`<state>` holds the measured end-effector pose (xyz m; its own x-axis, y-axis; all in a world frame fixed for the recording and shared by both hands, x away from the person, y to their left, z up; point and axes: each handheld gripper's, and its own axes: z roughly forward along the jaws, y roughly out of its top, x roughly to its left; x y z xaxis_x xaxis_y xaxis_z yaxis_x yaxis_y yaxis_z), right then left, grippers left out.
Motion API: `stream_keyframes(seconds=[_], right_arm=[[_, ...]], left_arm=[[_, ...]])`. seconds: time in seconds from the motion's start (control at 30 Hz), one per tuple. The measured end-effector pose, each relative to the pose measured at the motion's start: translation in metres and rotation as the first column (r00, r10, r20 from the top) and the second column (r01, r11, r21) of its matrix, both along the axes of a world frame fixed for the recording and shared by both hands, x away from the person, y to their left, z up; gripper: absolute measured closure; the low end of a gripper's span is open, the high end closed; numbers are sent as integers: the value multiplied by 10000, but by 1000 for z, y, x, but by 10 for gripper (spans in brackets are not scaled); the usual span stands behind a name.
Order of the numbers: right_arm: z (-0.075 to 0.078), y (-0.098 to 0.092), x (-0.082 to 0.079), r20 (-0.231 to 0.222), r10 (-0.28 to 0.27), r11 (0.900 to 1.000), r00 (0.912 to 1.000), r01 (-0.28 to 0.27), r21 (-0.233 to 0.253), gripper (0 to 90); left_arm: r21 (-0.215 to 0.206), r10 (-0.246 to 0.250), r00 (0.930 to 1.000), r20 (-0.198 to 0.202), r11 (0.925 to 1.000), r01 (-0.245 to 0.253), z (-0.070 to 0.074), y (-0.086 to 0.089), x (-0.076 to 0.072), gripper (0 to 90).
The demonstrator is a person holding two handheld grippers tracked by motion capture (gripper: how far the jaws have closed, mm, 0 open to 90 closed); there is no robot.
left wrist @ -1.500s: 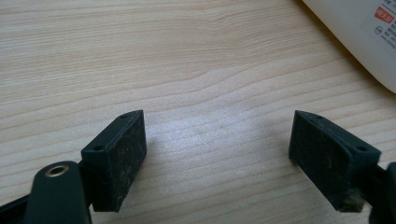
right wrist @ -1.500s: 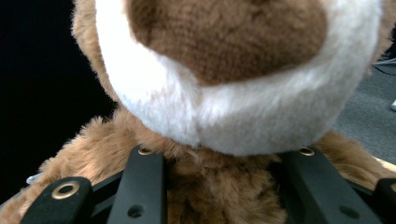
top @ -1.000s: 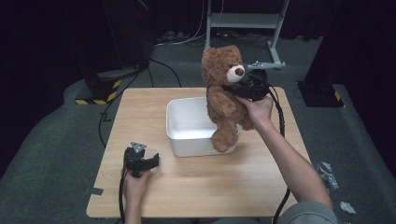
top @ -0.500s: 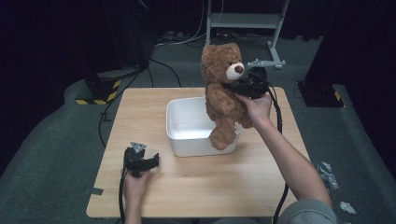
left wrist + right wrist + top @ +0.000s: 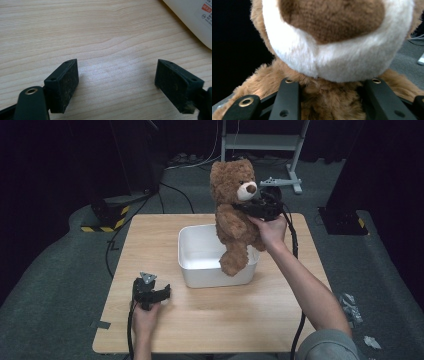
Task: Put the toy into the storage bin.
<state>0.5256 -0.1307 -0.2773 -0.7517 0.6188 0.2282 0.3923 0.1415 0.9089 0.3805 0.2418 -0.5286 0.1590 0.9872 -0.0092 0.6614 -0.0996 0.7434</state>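
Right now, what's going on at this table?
A person works two handheld grippers. The right gripper is shut on a brown teddy bear around the neck, holding it upright over the white tub, one foot hanging past the tub's near rim. The left gripper rests open on the wooden table, holding nothing.

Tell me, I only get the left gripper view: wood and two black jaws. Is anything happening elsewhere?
Observer: Yes. The right gripper holds a brown teddy bear by the neck, up in the air.
Operator: Above what?
Observer: Its feet hang over the near edge of a white bin on the table.
Operator: Is the white thing at my corner that bin?
Observer: Probably; the left gripper rests on the table near the bin's front left corner, jaws open.
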Motion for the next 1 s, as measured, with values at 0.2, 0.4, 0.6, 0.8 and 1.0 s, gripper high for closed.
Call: stream_keyframes(seconds=[0.2, 0.4, 0.6, 0.8, 1.0], right_arm=[[6, 10, -1, 173, 114, 9999, 9998, -113, -27, 630], [-1, 18, 2, 124, 8, 10000, 9999, -7, -96, 629], [-11, 23, 6, 64, -20, 9998, 10000, 21, -184, 628], [-15, 26, 7, 175, -80, 9995, 9998, 85, -298, 627], [-18, 30, 10, 269, -101, 9990, 9996, 112, -431, 629]], left_arm=[[-4, 4, 10000, -6, 10000, -4, 0, 0, 0, 191], [-62, 23, 10000, -4, 10000, -23, 0, 0, 0, 191], [2, -15, 10000, -6, 10000, 15, 0, 0, 0, 191], [-33, 10, 10000, -1, 10000, -10, 0, 0, 0, 191], [-55, 28, 10000, -6, 10000, -28, 0, 0, 0, 191]])
